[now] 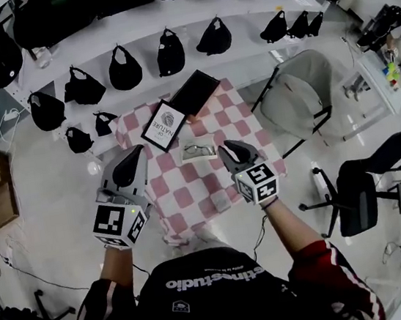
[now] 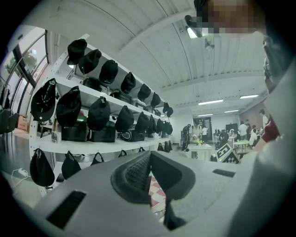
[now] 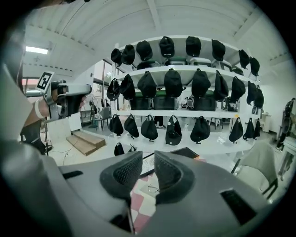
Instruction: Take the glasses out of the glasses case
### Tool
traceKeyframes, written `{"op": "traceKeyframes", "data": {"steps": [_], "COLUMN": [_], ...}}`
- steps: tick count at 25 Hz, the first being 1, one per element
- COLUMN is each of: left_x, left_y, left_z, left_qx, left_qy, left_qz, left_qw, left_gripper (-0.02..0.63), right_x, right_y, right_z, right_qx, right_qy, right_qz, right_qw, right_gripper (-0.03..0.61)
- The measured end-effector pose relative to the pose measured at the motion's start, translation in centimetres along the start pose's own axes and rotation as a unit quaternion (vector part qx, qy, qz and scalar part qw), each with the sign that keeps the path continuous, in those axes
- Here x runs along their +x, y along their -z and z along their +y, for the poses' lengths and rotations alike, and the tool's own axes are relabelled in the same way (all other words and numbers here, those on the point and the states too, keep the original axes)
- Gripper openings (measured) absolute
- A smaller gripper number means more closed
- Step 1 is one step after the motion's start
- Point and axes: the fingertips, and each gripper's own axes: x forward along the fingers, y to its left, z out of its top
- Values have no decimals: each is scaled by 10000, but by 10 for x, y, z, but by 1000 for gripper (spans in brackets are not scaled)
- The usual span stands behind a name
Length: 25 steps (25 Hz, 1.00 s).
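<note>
1. Two grippers show in the head view, both over the near half of the checkered table (image 1: pixel 243 123). The left gripper (image 1: pixel 139 152) hangs at the table's left edge, apart from everything on it. The right gripper (image 1: pixel 227 147) has its tips just beside the right end of the glasses (image 1: pixel 197 149), probably lined up for a pick.
2. In the same view, the glasses lie near the table's middle on a pale grey tray (image 1: pixel 188 158). I take the tray for the open half of the glasses case, but I cannot tell whether the glasses sit in it or merely on it. A white printed box (image 1: pixel 164 124) and a black lid (image 1: pixel 195 92) lie toward the far edge, out of the working space.
3. In the left gripper view, the left gripper's (image 2: pixel 150 155) jaws meet at their tips with nothing between them, and a sliver of checkered cloth shows below. It points at shelves of black caps (image 2: pixel 98 113) rather than at the glasses, so it looks parked.
4. In the right gripper view, the right gripper's (image 3: pixel 148 159) jaws stand slightly apart and hold nothing. The glasses (image 3: pixel 152 189) show through the gap, with the white printed box (image 3: pixel 147 165) beyond. That aim suggests this gripper will do the lifting, and the narrow gap would suit a thin frame.
</note>
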Motion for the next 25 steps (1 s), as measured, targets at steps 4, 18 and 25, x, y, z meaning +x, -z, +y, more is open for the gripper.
{"op": "traceKeyframes", "data": {"steps": [4, 18, 25], "left_x": [8, 35, 58], "left_y": [8, 36, 51], "left_z": [-2, 13, 12], "left_qx": [-48, -220, -215], "left_qy": [-70, -470, -447], "left_qz": [97, 291, 469], "left_qw": [9999, 9982, 9977], "left_gripper": [5, 5, 5], "right_x": [24, 90, 122], "right_y": [22, 98, 131], "right_z": [-4, -18, -40], "right_qx": [-115, -463, -710], "right_qy": [-292, -751, -775], "right_qz": [189, 771, 1108], "right_qw": [9993, 9931, 9883], "right_gripper": [74, 87, 83]}}
